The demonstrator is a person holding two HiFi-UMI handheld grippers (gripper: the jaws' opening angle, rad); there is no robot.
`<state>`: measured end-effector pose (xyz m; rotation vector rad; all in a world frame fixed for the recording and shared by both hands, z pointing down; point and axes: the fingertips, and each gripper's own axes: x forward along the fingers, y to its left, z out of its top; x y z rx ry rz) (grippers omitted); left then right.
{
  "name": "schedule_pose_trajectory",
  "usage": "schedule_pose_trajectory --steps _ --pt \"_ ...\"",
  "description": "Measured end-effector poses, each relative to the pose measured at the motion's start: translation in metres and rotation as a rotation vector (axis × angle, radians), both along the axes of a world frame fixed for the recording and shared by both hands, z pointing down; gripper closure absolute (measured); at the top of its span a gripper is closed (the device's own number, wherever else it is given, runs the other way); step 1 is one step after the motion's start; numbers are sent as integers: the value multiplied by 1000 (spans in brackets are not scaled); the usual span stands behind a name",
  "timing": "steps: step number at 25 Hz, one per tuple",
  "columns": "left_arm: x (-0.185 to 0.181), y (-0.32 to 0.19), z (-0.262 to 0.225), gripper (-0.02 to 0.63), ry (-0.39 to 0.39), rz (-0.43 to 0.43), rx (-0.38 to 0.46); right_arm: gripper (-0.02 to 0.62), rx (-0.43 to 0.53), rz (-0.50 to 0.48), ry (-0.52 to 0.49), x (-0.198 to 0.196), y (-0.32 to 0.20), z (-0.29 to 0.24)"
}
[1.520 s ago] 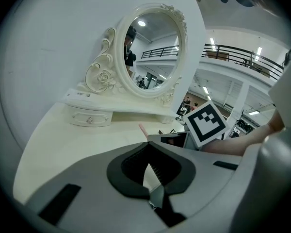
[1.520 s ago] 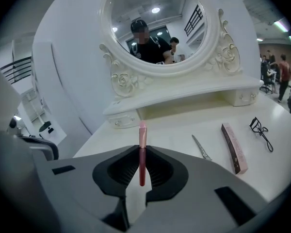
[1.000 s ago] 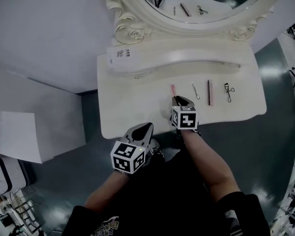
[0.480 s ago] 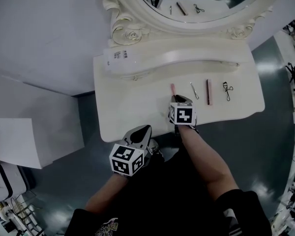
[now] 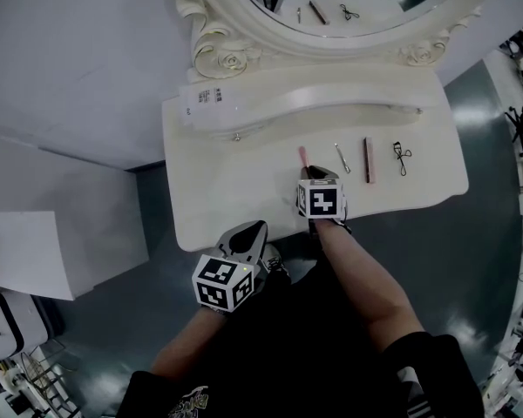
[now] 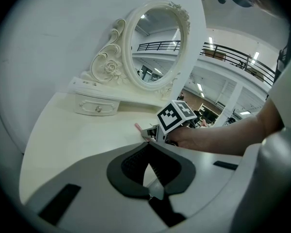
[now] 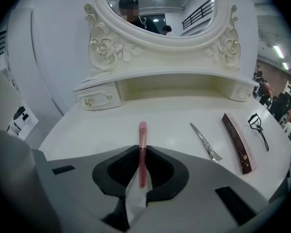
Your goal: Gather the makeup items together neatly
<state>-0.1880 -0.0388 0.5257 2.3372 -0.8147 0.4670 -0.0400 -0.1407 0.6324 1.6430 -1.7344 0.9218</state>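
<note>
A thin pink makeup stick lies lengthwise between the jaws of my right gripper, which is shut on its near end. In the head view the stick points away from the right gripper across the cream vanity table. To its right lie a silver hair clip, a long dark-red item and a black eyelash curler. My left gripper hovers off the table's front edge with its jaw tips together and nothing in them.
A raised shelf with small drawers runs along the back of the table under an ornate oval mirror. A white wall stands to the left. Dark floor surrounds the table's front and right edges.
The right gripper has tipped slightly more downward over the pink stick, still holding it. The left gripper and the other items have stayed where they were.
</note>
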Motion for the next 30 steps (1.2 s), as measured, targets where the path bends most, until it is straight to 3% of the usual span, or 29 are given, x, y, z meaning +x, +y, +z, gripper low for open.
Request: schedule_pose_trajectory --steps 3,7,14,21,30 --pt "2 2 -1 598 -2 2 2 531 5 -4 -9 0 0 -1" --pt "4 6 -2 598 -8 11 7 478 17 -9 -21 -1 -1 -3" --pt "13 12 -7 598 -7 30 20 469 137 6 -5 14 3 -37" --pt "43 19 -15 598 12 84 42 469 209 91 24 70 26 -64" --pt "87 29 -30 598 34 133 68 458 227 180 69 147 72 -77"
